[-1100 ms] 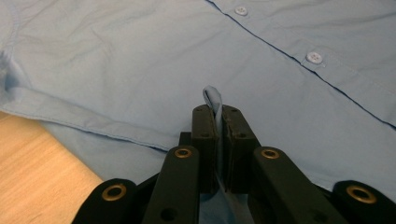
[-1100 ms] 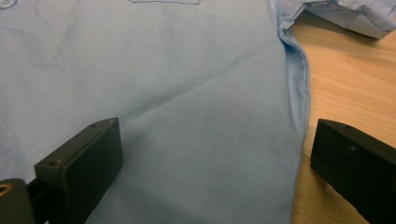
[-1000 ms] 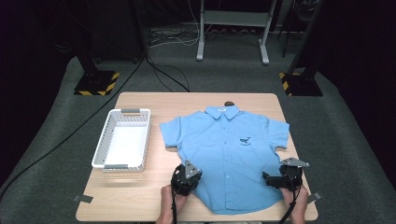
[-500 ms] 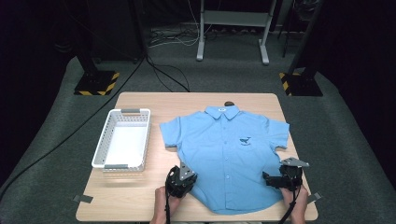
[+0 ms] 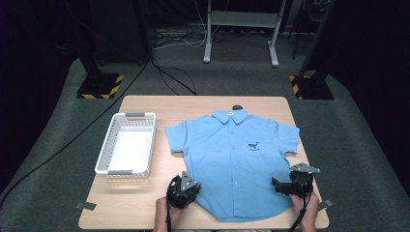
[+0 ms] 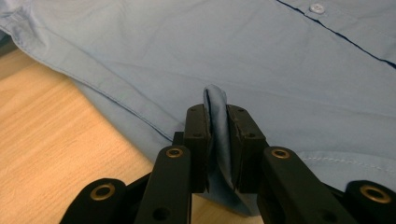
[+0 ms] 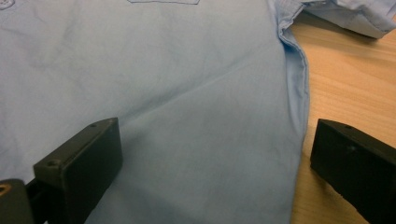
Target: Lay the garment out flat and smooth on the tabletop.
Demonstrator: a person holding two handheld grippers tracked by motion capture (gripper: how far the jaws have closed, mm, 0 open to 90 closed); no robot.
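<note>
A wooden bench [image 5: 145,203] stands on grey carpet in a dark room. A light-blue short-sleeved shirt [image 5: 232,159] lies flat on it, front up, buttoned, collar at the far edge. Left tongs [image 6: 218,140] have just been opening slightly, with a fold of the shirt's hem pinched between the pads. Right tongs [image 7: 210,163] stand wide open astride the shirt's side edge. A white basket [image 5: 112,140] left of the shirt holds nothing.

In the left gripper view, the fold of shirt [image 6: 217,140] pinched between the fingers [image 6: 198,140] runs out of sight behind them. In the right gripper view, the shirt's sleeve [image 7: 345,16] is cut off by the top edge. In the high view, the chest emblem [image 5: 253,145] is too small to identify, and a dark object [image 5: 237,107] behind the collar is partly hidden.
</note>
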